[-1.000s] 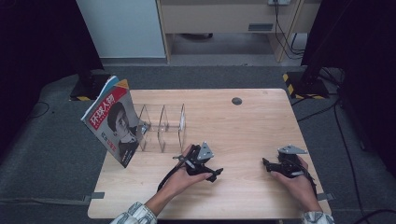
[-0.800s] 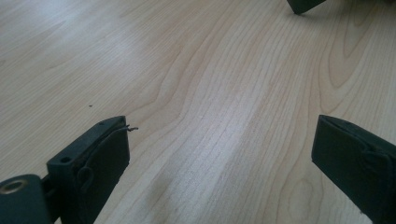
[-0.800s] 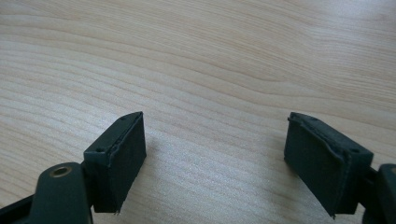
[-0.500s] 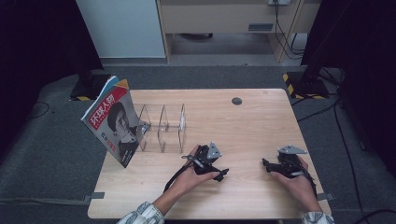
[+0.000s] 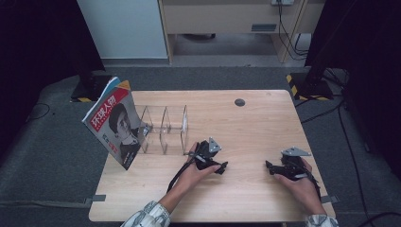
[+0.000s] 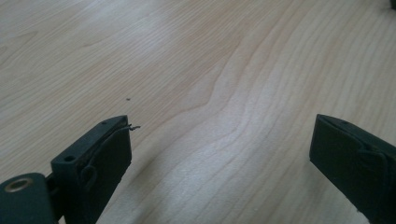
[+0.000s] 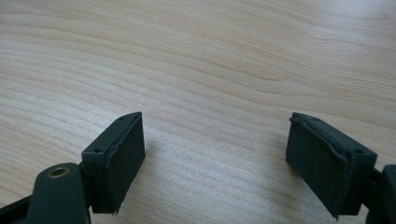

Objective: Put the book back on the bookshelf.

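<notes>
Left tool (image 5: 221, 166), right tool (image 5: 270, 166) both spread, empty, low over bare wooden table (image 5: 255, 123).

Room, seen from above. Floor (image 5: 56, 156): dark grey carpet. Light wood-grain counter (image 5: 265, 123) at centre, with a round dark cable port (image 5: 239, 102) near its far edge. Behind: a pale panel (image 5: 120, 28) and a beige cabinet (image 5: 217, 16) (cables (image 5: 291, 33) hang at its right). Black stands (image 5: 312, 71) flank both sides; corners dim.
</notes>
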A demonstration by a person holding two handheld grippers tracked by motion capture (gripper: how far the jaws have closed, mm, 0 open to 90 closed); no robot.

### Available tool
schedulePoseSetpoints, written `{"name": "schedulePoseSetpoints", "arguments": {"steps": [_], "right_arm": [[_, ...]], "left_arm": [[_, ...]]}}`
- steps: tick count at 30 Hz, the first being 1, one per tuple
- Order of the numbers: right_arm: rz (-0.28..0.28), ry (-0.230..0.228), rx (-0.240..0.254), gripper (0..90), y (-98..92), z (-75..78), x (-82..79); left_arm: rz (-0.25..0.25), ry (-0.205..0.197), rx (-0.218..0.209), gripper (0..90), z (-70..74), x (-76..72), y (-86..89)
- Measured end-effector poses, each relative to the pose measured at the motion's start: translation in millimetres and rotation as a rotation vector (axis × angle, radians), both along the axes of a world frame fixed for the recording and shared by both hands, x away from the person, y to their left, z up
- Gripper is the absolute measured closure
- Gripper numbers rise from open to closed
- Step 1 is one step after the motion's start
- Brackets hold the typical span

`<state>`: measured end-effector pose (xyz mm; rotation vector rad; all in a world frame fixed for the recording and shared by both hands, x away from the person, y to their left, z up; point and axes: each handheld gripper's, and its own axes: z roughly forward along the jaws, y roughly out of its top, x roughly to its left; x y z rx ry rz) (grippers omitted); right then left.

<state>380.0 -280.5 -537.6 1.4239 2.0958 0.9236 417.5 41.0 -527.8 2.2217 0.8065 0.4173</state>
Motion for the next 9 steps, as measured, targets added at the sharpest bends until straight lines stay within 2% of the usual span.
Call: {"name": "schedulePoseSetpoints", "arguments": {"steps": [1, 5, 6, 9], "right_arm": [[-0.001, 0.0, 0.0, 19.9, 0.1, 0.0, 0.0], [-0.001, 0.0, 0.0, 19.9, 0.1, 0.0, -0.1], [-0.002, 0.0, 0.0, 19.9, 0.2, 0.0, -0.1], [-0.001, 0.0, 0.0, 19.9, 0.1, 0.0, -0.2]], "left_arm": [[0.016, 0.002, 0.007, 5.4, -1.8, 2.3, 2.4], [0.026, 0.007, 0.023, 4.6, -6.2, 4.2, 4.9], [0.038, 0.028, 0.001, 3.6, -9.3, 5.7, 7.0], [0.048, 0.048, -0.008, 3.3, -9.7, 7.9, 8.2]]}}
